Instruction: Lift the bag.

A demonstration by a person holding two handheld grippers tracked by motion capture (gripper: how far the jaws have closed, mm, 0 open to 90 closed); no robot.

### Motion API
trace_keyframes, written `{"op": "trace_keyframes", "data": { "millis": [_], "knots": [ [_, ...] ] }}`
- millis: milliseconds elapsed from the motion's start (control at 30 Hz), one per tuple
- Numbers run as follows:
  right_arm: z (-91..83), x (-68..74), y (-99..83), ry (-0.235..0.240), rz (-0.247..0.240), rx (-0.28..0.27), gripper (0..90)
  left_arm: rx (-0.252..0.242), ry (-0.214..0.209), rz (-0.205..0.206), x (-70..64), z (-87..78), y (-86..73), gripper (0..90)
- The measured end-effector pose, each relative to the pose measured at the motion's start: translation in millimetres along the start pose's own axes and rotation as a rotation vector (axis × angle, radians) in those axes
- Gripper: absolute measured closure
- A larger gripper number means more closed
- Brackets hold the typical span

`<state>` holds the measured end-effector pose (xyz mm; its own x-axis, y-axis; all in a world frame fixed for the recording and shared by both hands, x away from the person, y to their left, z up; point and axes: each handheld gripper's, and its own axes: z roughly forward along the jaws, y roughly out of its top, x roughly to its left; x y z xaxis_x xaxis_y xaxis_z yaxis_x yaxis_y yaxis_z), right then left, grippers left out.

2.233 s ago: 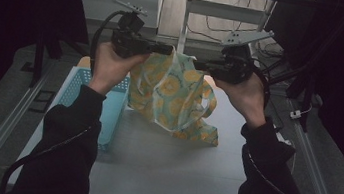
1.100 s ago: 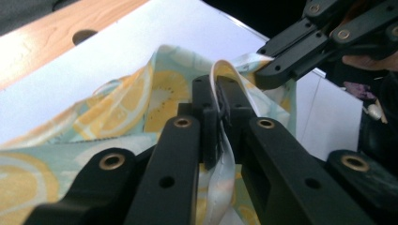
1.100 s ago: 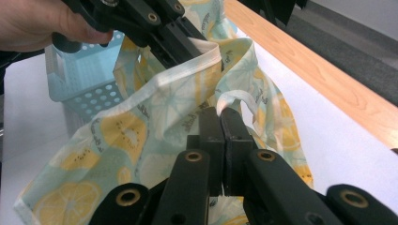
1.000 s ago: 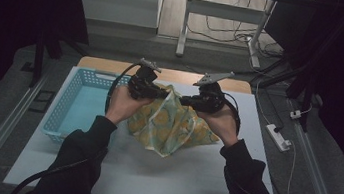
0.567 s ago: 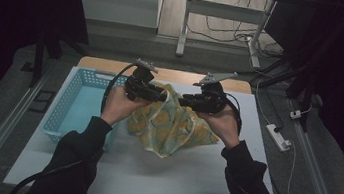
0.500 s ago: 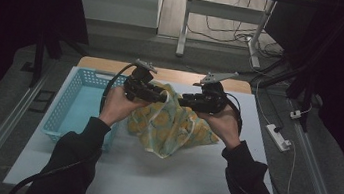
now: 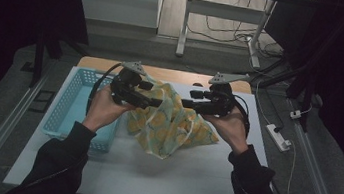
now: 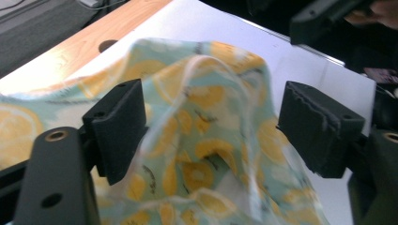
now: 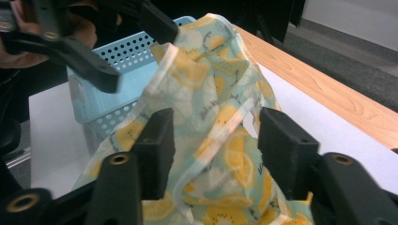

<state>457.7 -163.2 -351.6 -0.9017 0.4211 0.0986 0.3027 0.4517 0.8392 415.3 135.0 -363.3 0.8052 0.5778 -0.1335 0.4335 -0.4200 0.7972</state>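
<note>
White table: lemon-print cloth bunched beside blue basket. Left gripper and right gripper both spread wide, cloth between the jaws, neither pinching.

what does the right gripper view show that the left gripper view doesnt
Right gripper view alone: the blue basket behind the cloth, and the left gripper beyond it.
Left gripper view alone: a round hole in the wooden edge, and part of the right gripper.
Both: the lemon-print cloth between open jaws, over the white table.
</note>
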Motion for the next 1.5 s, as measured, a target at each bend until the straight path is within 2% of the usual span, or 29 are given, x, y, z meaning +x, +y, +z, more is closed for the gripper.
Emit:
{"op": "trace_keyframes", "data": {
  "millis": [200,400,633,800,900,1067,1233,1500],
  "knots": [
    [-7.0,0.6,-10.7,-0.021,0.010,-0.003,35.2,0.002,0.040,-0.003,-3.1,-12.4,-15.3,13.0],
    [-9.5,4.2,-21.3,-0.019,0.030,0.008,26.6,-0.024,0.019,-0.017,-4.3,-20.8,-37.8,5.3],
    [-7.1,14.4,-35.9,-0.041,0.010,0.032,15.2,-0.037,-0.007,-0.051,-6.1,-23.6,-71.0,1.4],
    [-4.3,20.7,-48.6,-0.039,-0.001,0.024,12.6,-0.032,0.011,-0.067,-9.5,-24.7,-93.7,0.0],
    [-2.5,25.3,-56.6,-0.047,-0.013,0.022,10.9,-0.038,0.044,-0.073,-13.1,-26.0,-105.2,0.0],
    [-1.0,33.0,-70.8,-0.067,-0.025,0.017,7.9,-0.040,0.054,-0.090,-18.7,-26.9,-122.4,0.0],
    [-3.9,35.9,-84.8,-0.087,-0.012,0.017,3.1,-0.027,0.062,-0.112,-23.5,-28.9,-137.7,0.0],
    [-11.9,38.9,-103.3,-0.108,-0.002,0.020,2.2,-0.036,0.077,-0.150,-32.8,-36.1,-160.7,0.0]
  ]
}}
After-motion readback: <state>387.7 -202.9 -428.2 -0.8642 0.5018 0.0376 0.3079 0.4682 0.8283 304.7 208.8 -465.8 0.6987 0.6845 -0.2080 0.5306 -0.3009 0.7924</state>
